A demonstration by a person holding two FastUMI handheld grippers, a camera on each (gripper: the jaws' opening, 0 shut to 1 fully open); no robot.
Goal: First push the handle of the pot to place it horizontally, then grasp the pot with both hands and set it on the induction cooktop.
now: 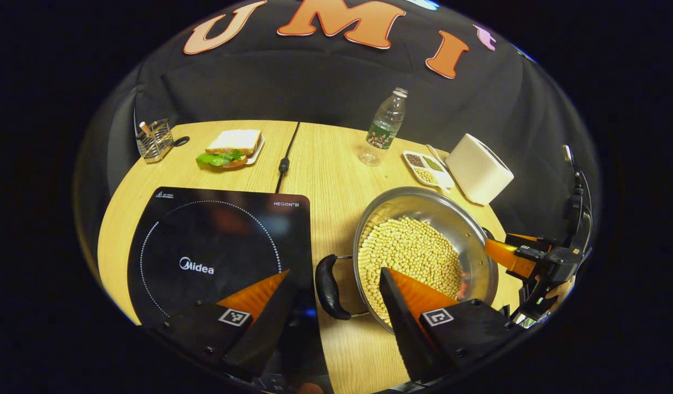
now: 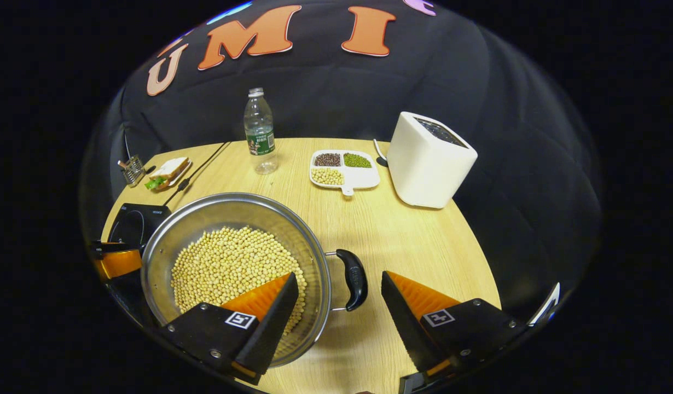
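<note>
White "Midea" and "HEGON" on black induction cooktop [image 1: 216,246].

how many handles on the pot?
2. One black side handle sits on the steel bean-filled pot's rim facing the black induction cooktop; the other black handle is on the opposite rim. Each lies between an open gripper's jaws.

Pot [image 2: 314,257] shiny metal; cooktop [image 1: 216,246] glossy, probably glass; table [image 2: 424,246] matt wood-grain.
</note>
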